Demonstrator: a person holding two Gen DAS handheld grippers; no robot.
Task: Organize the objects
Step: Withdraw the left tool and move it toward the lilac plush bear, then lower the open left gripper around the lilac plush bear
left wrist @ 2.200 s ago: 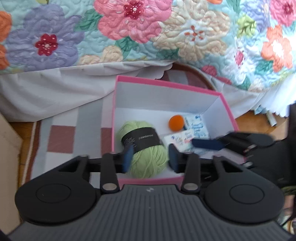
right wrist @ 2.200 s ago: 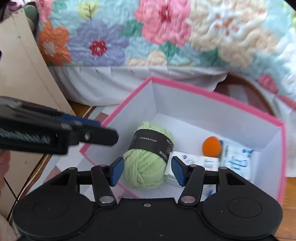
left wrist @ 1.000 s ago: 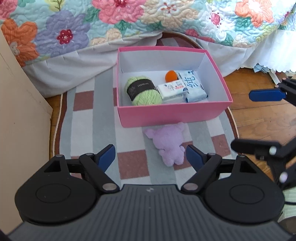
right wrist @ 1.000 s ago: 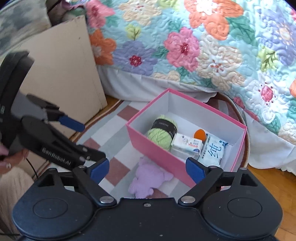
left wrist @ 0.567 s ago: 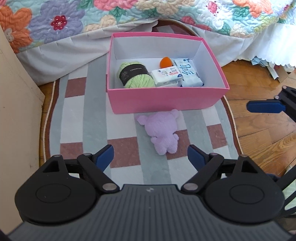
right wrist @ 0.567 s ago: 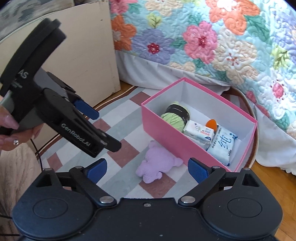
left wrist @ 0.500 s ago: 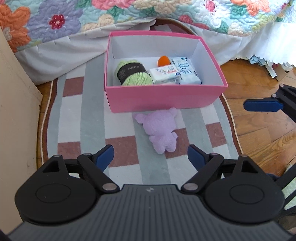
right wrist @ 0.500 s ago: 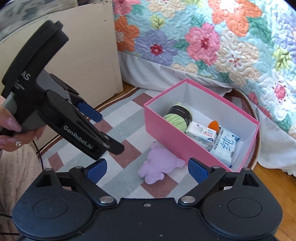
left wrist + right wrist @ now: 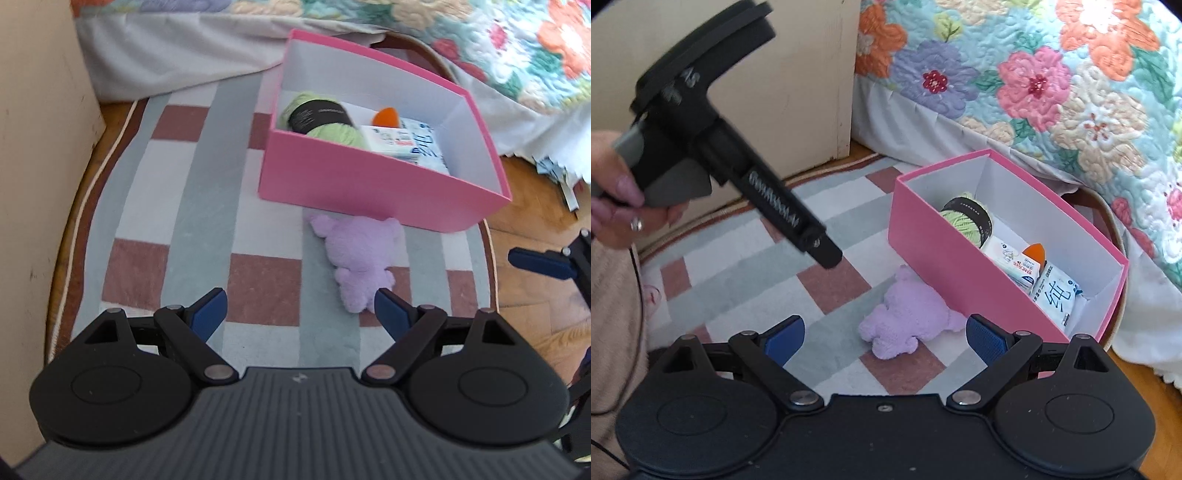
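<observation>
Beside one pink box (image 9: 369,184) lies one purple plush (image 9: 360,254); left hand-held gripper (image 9: 301,308) and right hand-held gripper (image 9: 884,334) gape empty.

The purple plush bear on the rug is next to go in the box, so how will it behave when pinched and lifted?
The purple plush bear looks soft and fuzzy, so it will probably squash under the pads. Its limbs will likely droop. It seems light, and lying flat on the rug, unlikely to roll.

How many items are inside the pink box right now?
4. In the pink box: green yarn ball at the left end, white tissue pack beside it, orange object behind that, blue-printed pack at the right end. Smaller things underneath could be hidden.
</observation>
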